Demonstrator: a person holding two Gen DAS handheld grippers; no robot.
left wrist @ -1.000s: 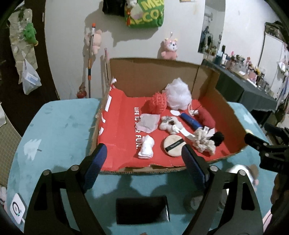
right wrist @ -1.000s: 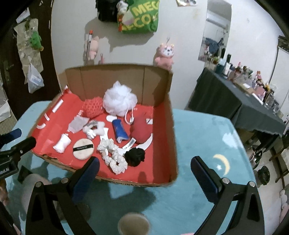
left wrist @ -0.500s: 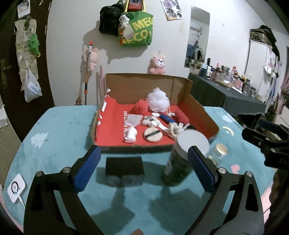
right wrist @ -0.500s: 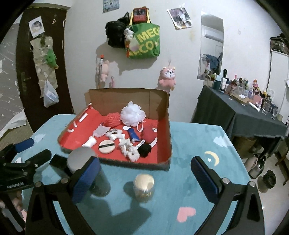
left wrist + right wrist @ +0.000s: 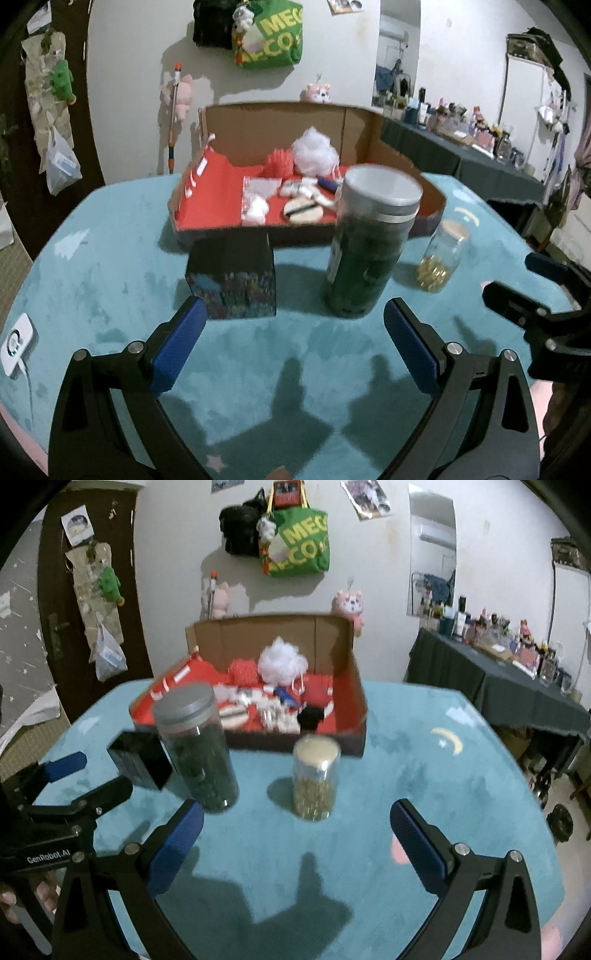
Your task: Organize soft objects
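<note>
A cardboard box (image 5: 258,125) with a red lining stands at the far side of the teal table; it also shows in the right wrist view (image 5: 354,701). In it lie soft things: a white mesh puff (image 5: 314,151) (image 5: 282,662), a red knitted ball (image 5: 279,166), a round powder puff (image 5: 303,211), white cloth pieces (image 5: 255,212) and a black pompom (image 5: 310,716). My left gripper (image 5: 291,343) is open and empty, well in front of the box. My right gripper (image 5: 295,834) is open and empty, also near the table's front.
Between the grippers and the box stand a dark patterned box (image 5: 232,273) (image 5: 142,760), a tall jar with a grey lid (image 5: 373,243) (image 5: 195,746) and a small glass jar (image 5: 441,258) (image 5: 316,775). A white device (image 5: 14,339) lies at the left edge.
Both grippers have pulled back from the cardboard box toward the table's front. The two jars and the dark box now stand between them and the box. Both stayed open.
</note>
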